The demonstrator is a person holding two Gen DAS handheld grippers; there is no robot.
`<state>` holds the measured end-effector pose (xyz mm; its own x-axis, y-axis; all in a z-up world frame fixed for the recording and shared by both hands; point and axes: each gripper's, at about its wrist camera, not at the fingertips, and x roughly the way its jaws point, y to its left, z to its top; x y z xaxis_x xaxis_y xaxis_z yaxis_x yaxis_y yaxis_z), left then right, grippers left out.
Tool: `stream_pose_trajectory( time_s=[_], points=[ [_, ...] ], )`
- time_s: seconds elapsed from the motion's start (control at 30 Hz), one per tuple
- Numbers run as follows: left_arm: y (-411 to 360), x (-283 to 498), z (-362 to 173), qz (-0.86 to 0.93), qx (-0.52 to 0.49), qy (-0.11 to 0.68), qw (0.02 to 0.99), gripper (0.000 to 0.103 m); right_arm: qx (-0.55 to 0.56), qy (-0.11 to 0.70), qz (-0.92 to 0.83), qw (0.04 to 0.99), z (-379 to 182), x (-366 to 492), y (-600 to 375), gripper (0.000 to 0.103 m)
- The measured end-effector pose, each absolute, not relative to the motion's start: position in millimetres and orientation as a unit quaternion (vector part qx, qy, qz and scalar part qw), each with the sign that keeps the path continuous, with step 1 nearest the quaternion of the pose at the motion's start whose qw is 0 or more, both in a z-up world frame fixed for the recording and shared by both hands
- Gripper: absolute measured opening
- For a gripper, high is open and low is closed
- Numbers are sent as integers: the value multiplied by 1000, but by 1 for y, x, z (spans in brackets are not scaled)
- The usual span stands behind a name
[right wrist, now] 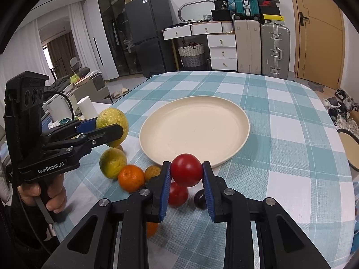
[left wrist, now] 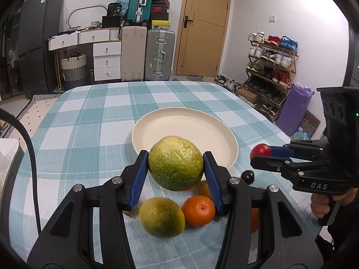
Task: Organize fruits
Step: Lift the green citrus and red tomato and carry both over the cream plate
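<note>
My left gripper [left wrist: 176, 168] is shut on a large green-yellow citrus [left wrist: 175, 165] and holds it above the table, just before the near rim of the cream plate [left wrist: 170, 125]. It also shows in the right wrist view [right wrist: 112, 132]. My right gripper [right wrist: 185, 174] is shut on a red tomato [right wrist: 186, 170], held above the cloth at the plate's [right wrist: 224, 121] near rim. On the cloth lie a second green citrus [right wrist: 112, 162], an orange [right wrist: 131, 177], a smaller orange [right wrist: 152, 172], a second tomato [right wrist: 178, 195] and a dark plum [right wrist: 199, 199].
The table has a teal and white checked cloth [right wrist: 280, 134]. Another orange [right wrist: 151, 228] lies partly hidden under my right gripper. A round pan [right wrist: 350, 148] sits past the table's right edge. Suitcases, drawers and a shoe rack [left wrist: 271, 67] stand beyond the table.
</note>
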<state>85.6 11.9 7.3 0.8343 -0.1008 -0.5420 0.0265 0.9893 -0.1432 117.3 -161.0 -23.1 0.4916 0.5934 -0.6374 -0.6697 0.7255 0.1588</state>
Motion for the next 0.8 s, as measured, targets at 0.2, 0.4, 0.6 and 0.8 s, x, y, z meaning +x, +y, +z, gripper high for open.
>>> stream_pose_trajectory(
  time_s=[0.2,0.4,0.6,0.8],
  points=[
    [14,109,4,-32,-67,289,954,47,-55,342,360,866,-20,132,-157,28],
    [12,129,-5,-32,-66,299,952,47,-56,347,354,866,-23,147,-150,28],
    [10,147,-12,-35,-61,311,948,47,-54,354,349,866,-27,161,-145,28],
    [10,164,-18,-32,-60,323,944,47,-56,363,338,866,-33,176,-139,28]
  ],
)
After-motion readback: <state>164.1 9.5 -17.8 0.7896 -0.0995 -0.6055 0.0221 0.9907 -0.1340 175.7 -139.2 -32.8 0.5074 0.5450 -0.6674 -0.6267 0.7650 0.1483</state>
